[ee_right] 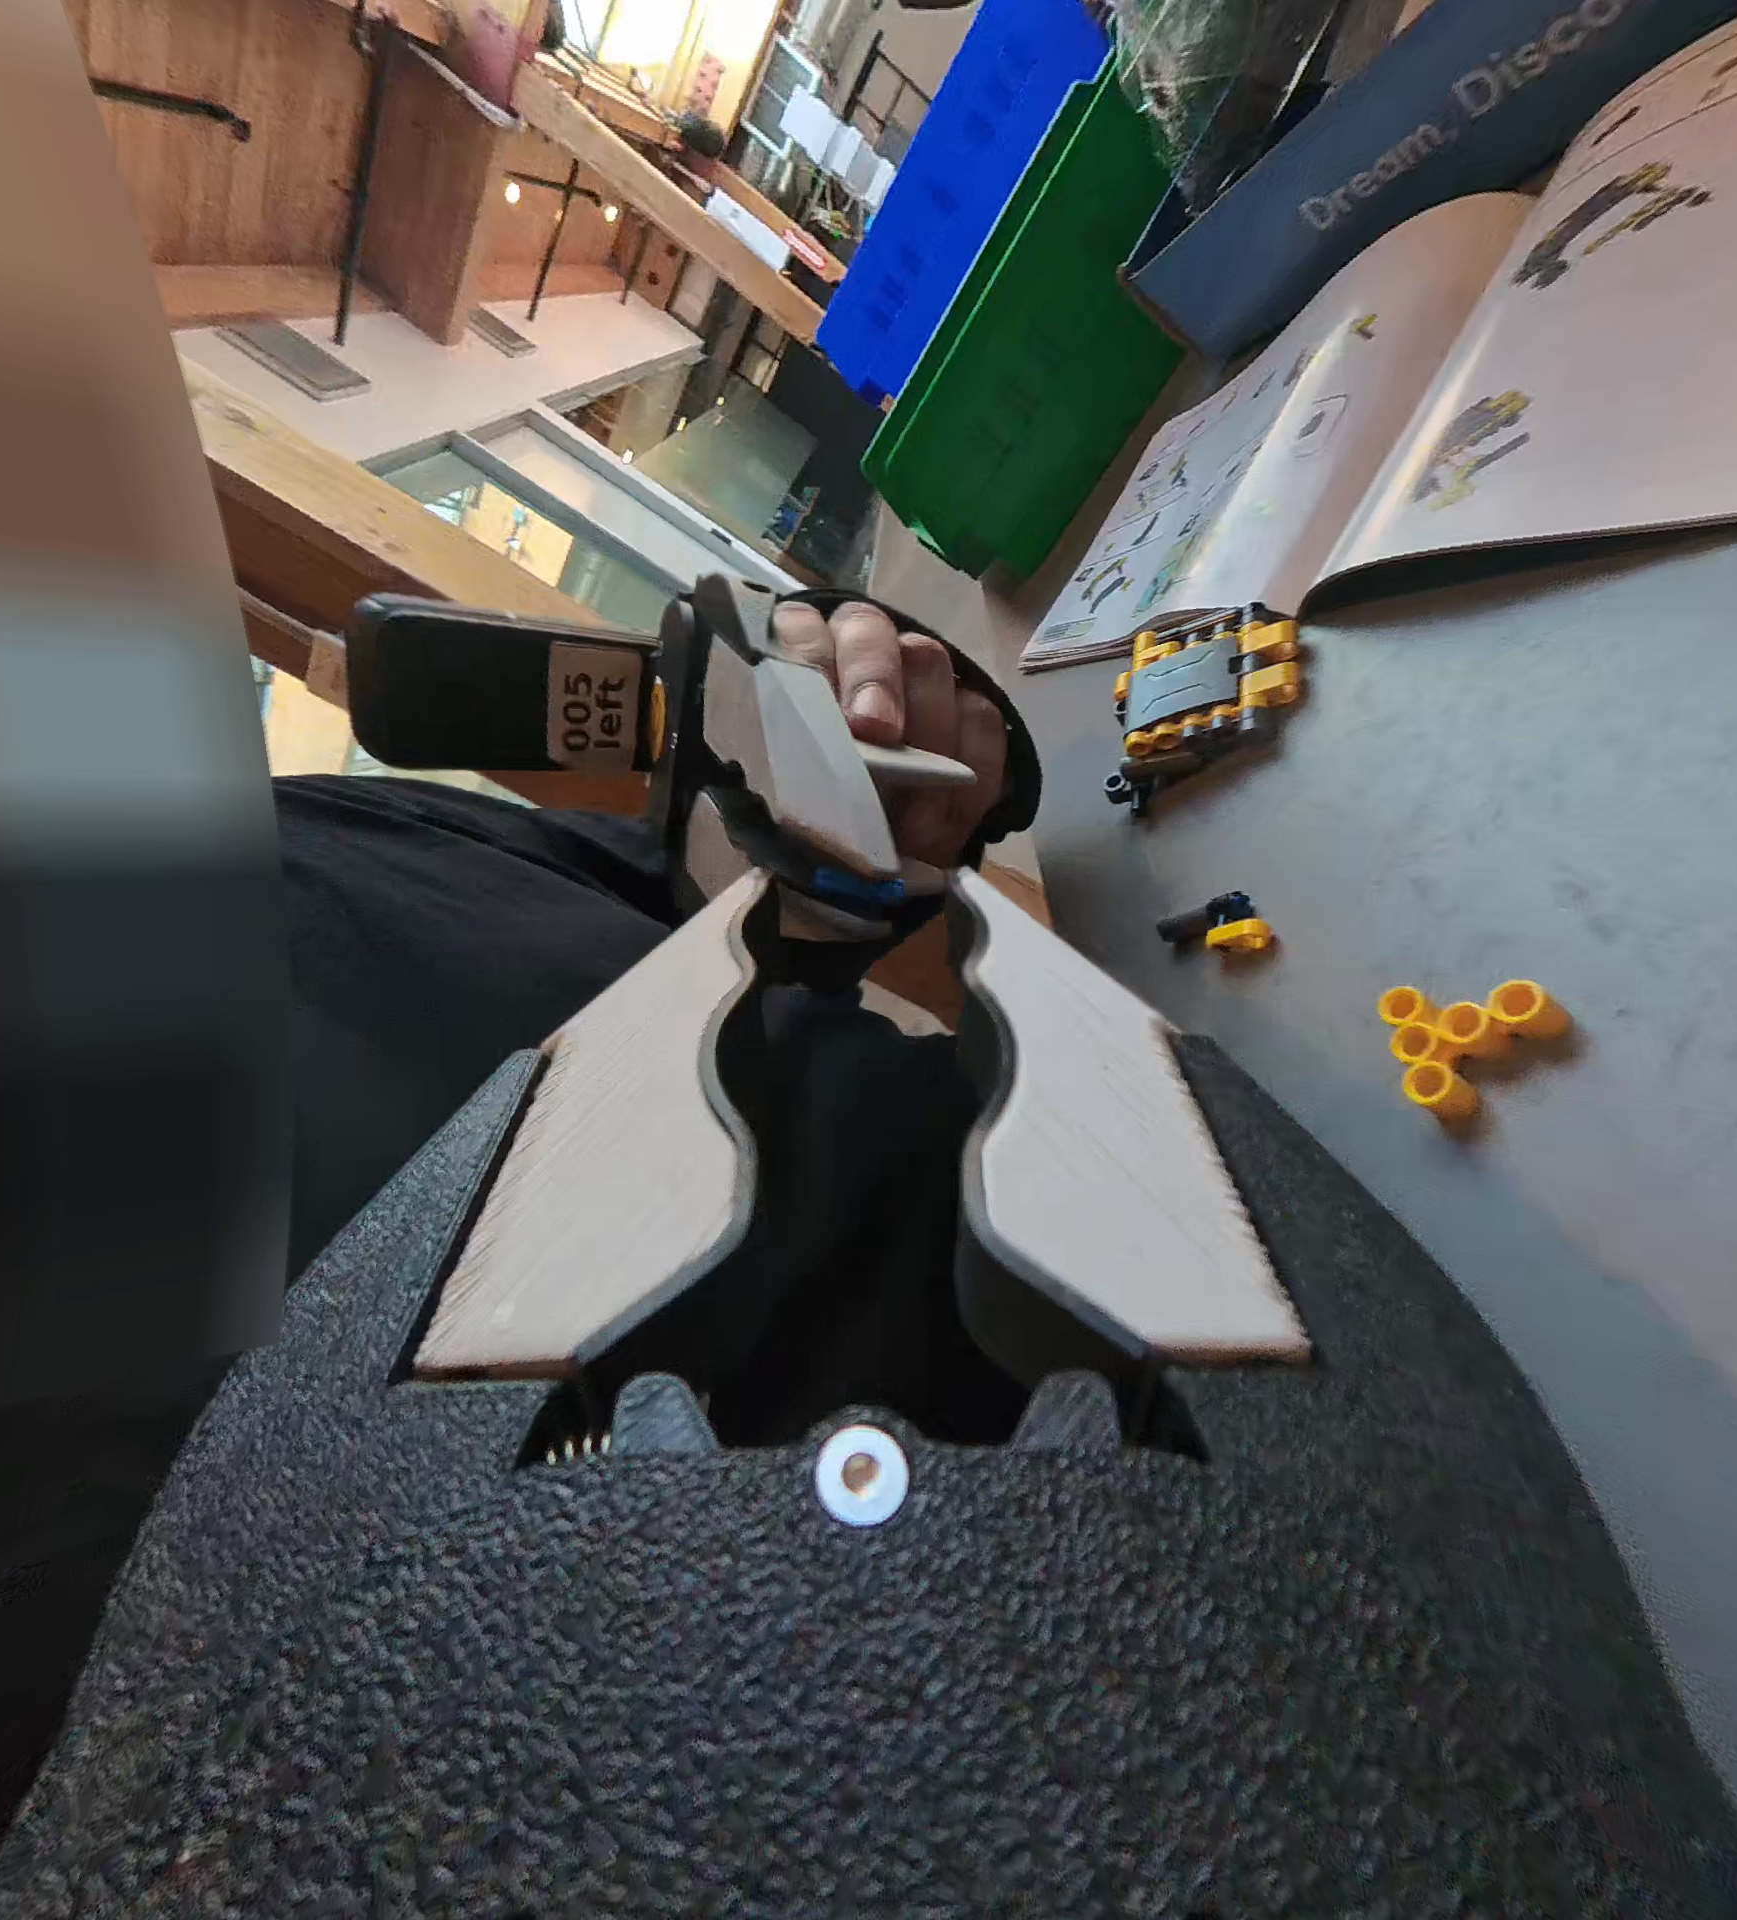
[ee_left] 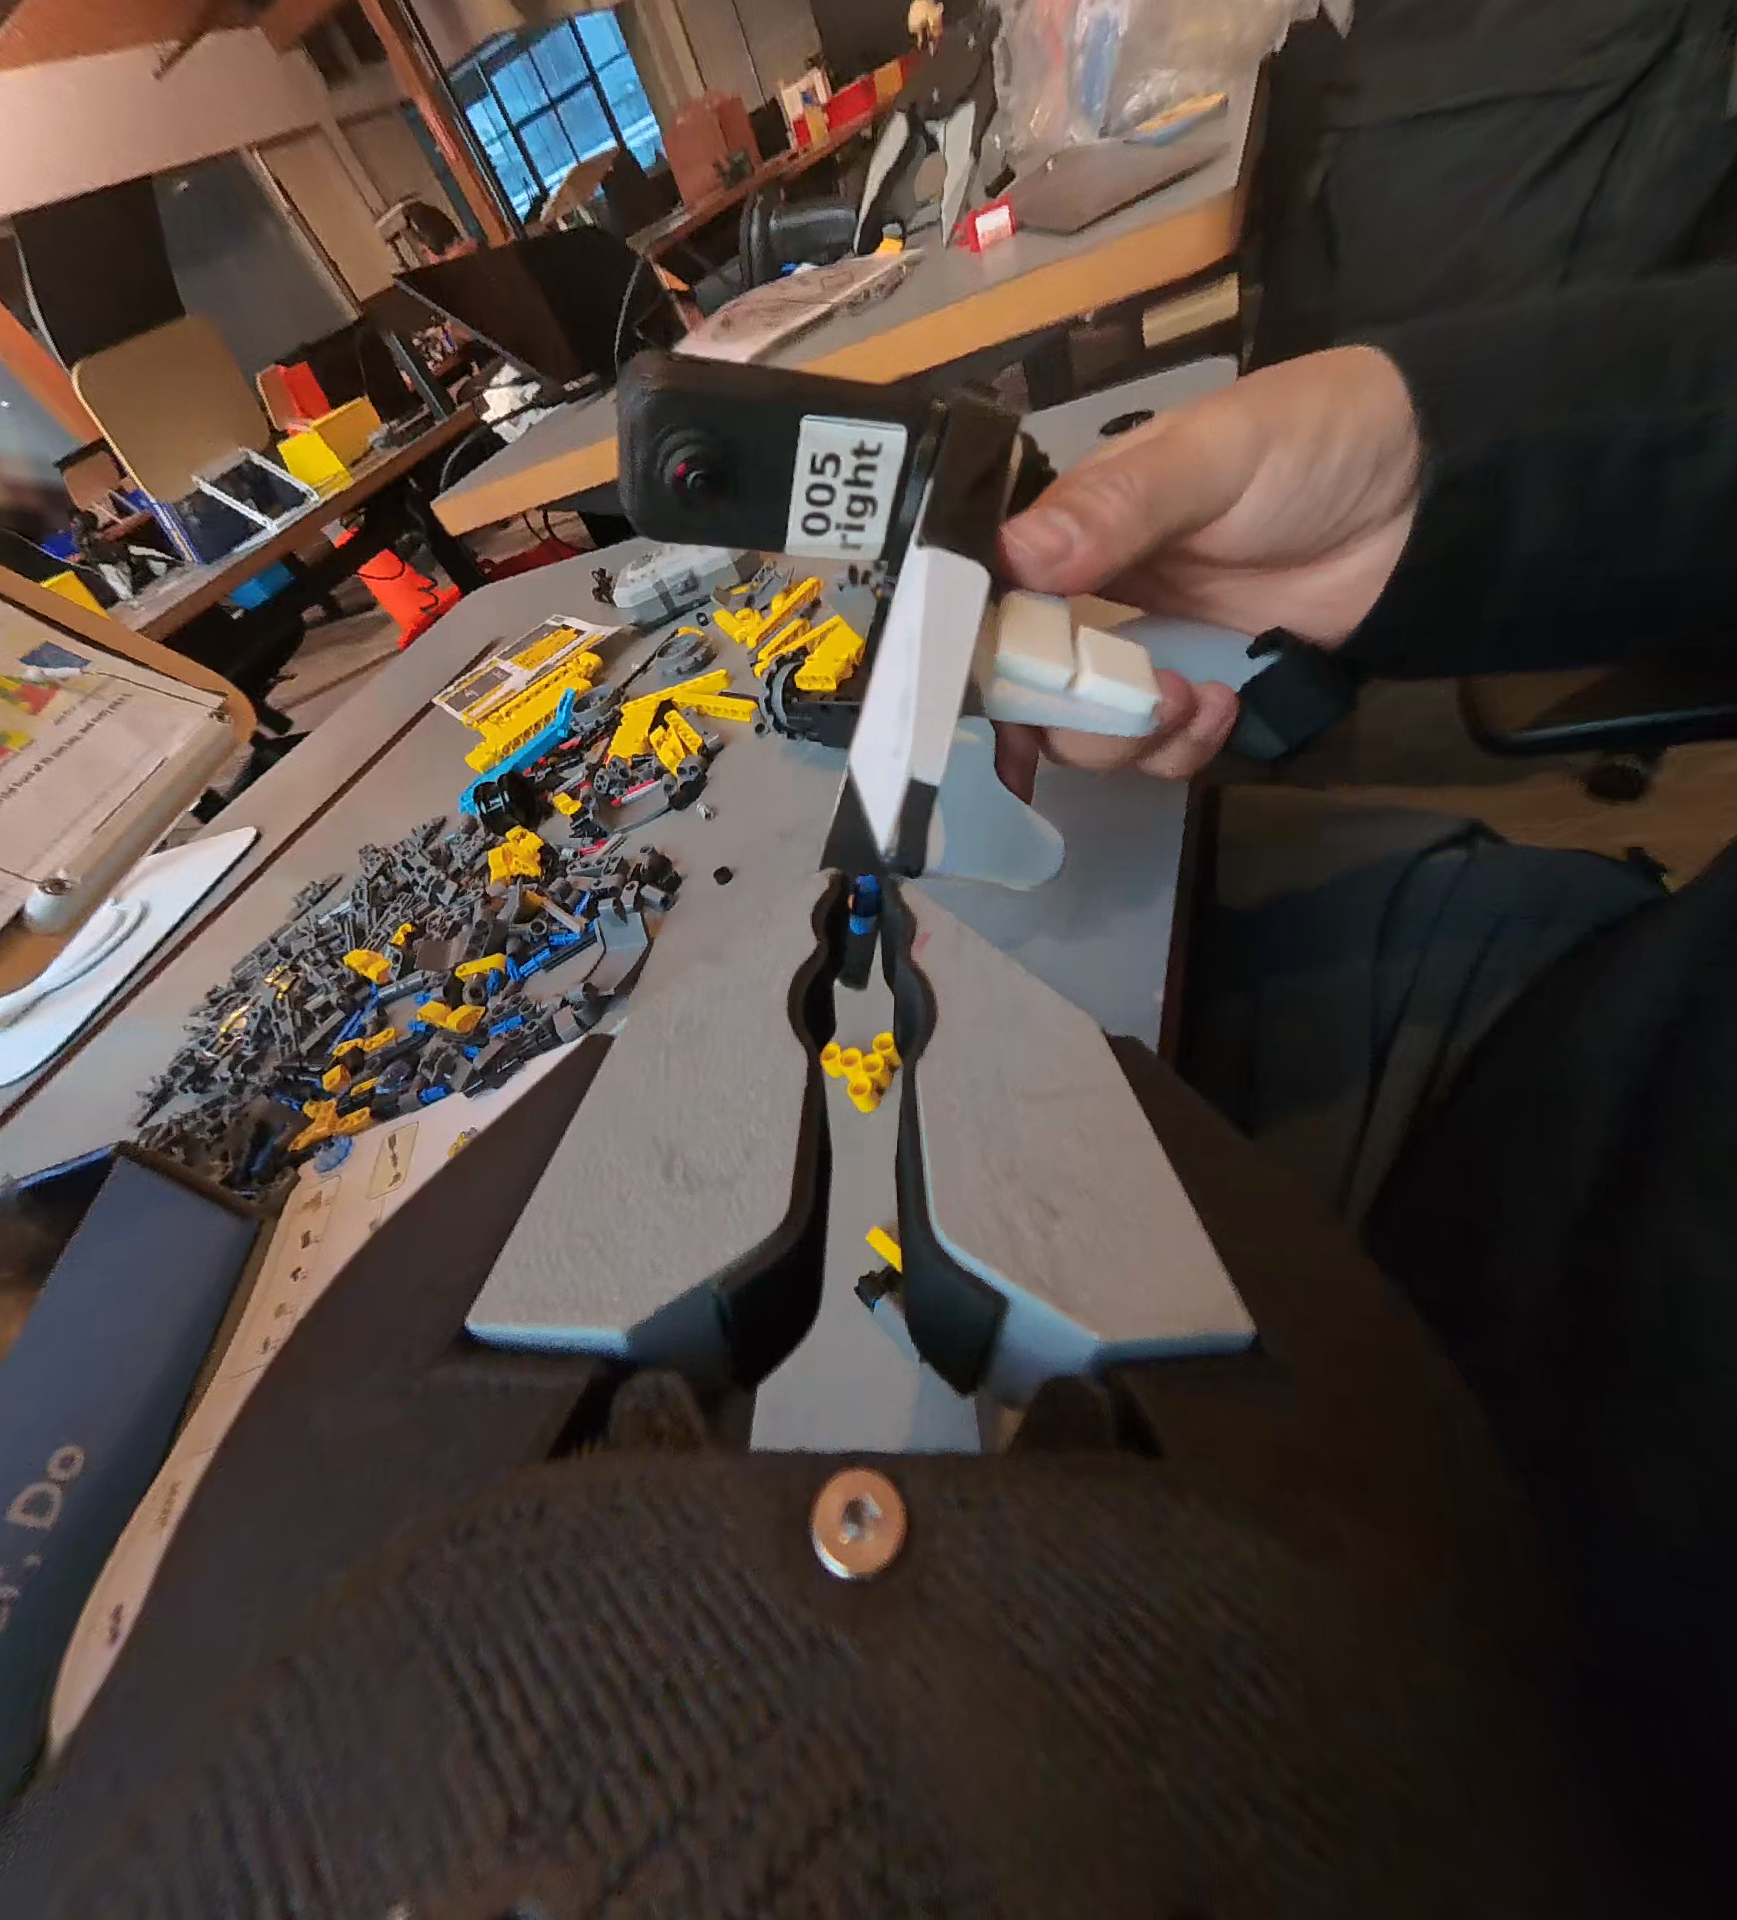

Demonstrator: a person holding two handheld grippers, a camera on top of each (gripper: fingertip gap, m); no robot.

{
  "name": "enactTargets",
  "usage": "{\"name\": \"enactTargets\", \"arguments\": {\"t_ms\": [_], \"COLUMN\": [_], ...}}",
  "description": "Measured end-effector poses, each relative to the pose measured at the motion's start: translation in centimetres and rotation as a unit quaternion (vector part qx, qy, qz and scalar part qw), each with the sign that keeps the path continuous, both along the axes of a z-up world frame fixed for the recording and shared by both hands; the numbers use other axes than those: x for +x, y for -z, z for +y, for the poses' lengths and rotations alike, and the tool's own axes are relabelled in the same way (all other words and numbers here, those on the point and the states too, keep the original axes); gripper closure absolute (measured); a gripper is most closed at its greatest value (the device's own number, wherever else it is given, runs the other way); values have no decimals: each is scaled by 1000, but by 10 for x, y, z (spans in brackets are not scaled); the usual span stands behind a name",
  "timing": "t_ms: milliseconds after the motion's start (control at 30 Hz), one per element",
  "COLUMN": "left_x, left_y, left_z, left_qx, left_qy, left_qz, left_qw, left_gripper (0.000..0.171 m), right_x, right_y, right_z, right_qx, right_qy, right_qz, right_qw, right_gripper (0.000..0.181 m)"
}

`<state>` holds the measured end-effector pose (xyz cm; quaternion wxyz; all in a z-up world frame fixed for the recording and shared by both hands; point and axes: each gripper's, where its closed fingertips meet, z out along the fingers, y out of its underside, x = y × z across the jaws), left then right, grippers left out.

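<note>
Your left gripper (ee_left: 859, 904) sits at frame centre in the left wrist view, fingers nearly closed, pinching a small blue-and-black pin piece (ee_left: 862, 920) between the tips. In the right wrist view that same piece (ee_right: 848, 886) shows blue at the tip of the far gripper.

Your right gripper (ee_right: 859, 883) has its fingers spread apart, nothing between them; its tips reach up to the blue piece at frame centre. Whether they touch it, you cannot tell. In the left wrist view the right gripper (ee_left: 885, 862) comes in from the upper right, its tips meeting the left one's, with your hand (ee_left: 1207, 540) around the handle.

On the grey surface (ee_right: 1466, 831):
- A cluster of yellow round connectors (ee_right: 1456, 1039), right of centre in the right wrist view; seen through the finger gap (ee_left: 859, 1070) in the left wrist view.
- A small black-and-yellow piece (ee_right: 1217, 925) just above them in the frame.
- A grey-and-yellow assembled block (ee_right: 1207, 681) at the edge of an open instruction booklet (ee_right: 1415, 416), upper right.
- A loose pile of grey, blue and yellow parts (ee_left: 407, 987), left of centre in the left wrist view, with longer yellow beams (ee_left: 635, 707) above it.
- A dark blue box (ee_left: 64, 1455), lower left.
</note>
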<state>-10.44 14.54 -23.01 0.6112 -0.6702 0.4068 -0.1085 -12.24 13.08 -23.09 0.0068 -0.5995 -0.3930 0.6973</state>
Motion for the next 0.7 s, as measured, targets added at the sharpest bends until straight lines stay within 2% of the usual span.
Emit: {"name": "enactTargets", "arguments": {"t_ms": [33, 200, 300, 700], "left_x": [1, 1, 1, 0], "left_y": [3, 11, 5, 7], "left_z": [0, 3, 2, 3], "left_qx": [1, 9, 28, 4], "left_qy": [-4, -25, -27, -36], "left_qz": [17, 61, 55, 53], "left_qw": [1000, 998, 998, 998], "left_gripper": [170, 169, 169, 170], "right_x": [0, 0, 2, 3], "right_y": [-2, 4, -1, 0], "right_z": [-3, -1, 1, 3], "right_qx": [-9, -27, -51, -112], "right_qy": [-7, -5, -4, -16], "right_qz": [5, -7, 8, 22], "right_qw": [1000, 1000, 999, 993], "right_gripper": [157, 158, 168, 169]}}
